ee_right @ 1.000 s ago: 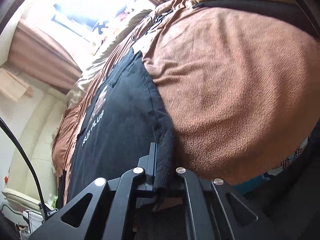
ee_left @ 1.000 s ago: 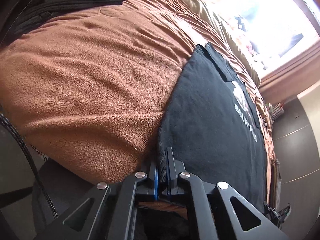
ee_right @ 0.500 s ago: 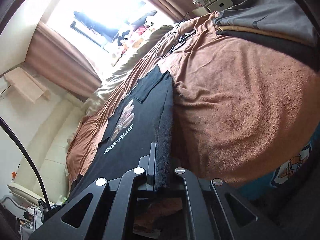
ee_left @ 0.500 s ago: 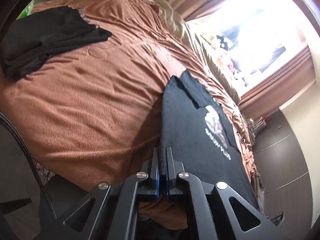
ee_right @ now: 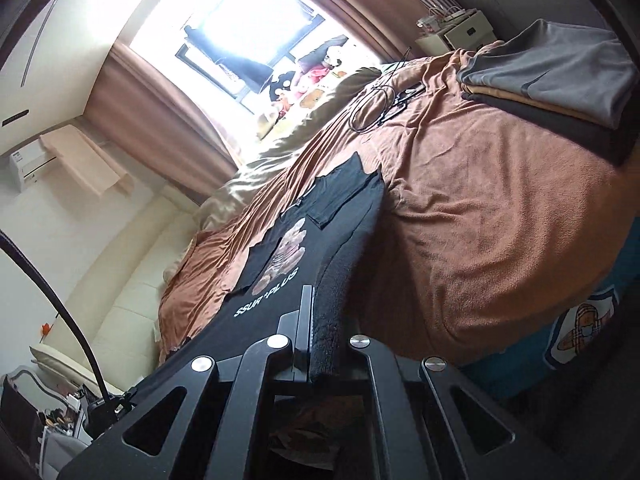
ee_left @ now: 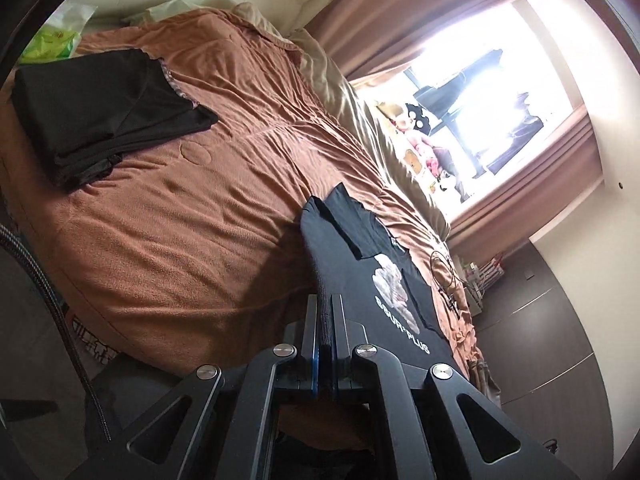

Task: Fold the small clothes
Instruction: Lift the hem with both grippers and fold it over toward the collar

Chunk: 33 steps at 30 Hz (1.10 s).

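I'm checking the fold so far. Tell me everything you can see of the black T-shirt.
The black T-shirt is soft knit fabric with a pale graphic above white lettering. Both sleeves are folded in over the front. It stretches across the brown blanket, its near hem pinched at each corner by the left claw and right claw.

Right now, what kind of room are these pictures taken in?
Most likely a bedroom. A wide bed with a brown blanket fills the view, folded clothes are stacked on it, and a curtained window stands behind.

Bed (ee_left: 208, 216); black T-shirt (ee_left: 372, 280); folded clothes (ee_right: 560, 80).
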Available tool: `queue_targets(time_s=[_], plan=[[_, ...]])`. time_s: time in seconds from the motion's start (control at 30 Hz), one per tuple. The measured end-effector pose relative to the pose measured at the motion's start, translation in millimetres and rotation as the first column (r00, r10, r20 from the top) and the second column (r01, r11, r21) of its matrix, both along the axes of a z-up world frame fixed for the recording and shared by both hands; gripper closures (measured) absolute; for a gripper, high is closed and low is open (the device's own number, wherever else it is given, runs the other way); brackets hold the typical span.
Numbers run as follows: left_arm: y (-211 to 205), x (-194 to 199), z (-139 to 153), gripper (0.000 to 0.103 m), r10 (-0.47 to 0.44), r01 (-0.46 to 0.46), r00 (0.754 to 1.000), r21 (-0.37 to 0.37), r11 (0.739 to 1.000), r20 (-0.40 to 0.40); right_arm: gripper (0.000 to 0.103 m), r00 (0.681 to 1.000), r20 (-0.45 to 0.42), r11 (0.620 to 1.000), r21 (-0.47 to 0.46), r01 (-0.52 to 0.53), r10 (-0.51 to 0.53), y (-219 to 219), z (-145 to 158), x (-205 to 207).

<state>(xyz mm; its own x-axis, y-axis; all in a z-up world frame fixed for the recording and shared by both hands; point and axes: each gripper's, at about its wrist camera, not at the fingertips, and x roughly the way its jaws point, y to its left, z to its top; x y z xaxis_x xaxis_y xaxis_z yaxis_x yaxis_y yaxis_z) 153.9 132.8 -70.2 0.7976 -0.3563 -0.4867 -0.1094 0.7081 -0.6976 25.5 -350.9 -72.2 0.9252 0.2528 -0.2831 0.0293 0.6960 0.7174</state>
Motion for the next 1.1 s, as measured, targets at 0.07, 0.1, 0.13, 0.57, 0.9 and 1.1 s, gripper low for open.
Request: queue_targets(time_s=[0.07,0.1,0.13,0.57,0.9,1.1], plan=[[0.0,-12.7,5.1,0.1,-0.003,0.003,1.0,0.005,1.0,0.016,0.103,1.0,0.009,1.0,-0.005,-0.004,0.004,0.8,1.4,-9.7],[0.3,-17.7,7.6,0.1,-0.005,0.005,1.0,0.006,1.0,0.024,0.103,1.0,0.01,1.0,-0.006,-0.006,0.006,0.6,1.0,-11.3],[1.1,-23.7,10.8,0.1,-0.006,0.005,1.0,0.008,1.0,0.031,0.103,1.0,0.013,1.0,-0.012,-0.008,0.008,1.3,1.7,-15.4],[24.0,-77.9,41.5,0.101,0.004,-0.004,0.992,0.0,1.0,0.129,0.103,0.996,0.082,0.999,-0.047,-0.022,0.026,7.1,17.0,-52.0],[29.3,-102.8,83.1,0.101,0.002,0.001,0.976,-0.011,1.0,0.219,0.103,0.985,0.167,0.997,-0.078,-0.021,0.034,7.3,35.7,-63.9],[28.4,-94.4,96.1,0.101,0.005,-0.005,0.967,-0.002,1.0,0.253,0.103,0.987,0.16,0.997,-0.078,-0.007,0.02,-3.6,25.6,-46.9]])
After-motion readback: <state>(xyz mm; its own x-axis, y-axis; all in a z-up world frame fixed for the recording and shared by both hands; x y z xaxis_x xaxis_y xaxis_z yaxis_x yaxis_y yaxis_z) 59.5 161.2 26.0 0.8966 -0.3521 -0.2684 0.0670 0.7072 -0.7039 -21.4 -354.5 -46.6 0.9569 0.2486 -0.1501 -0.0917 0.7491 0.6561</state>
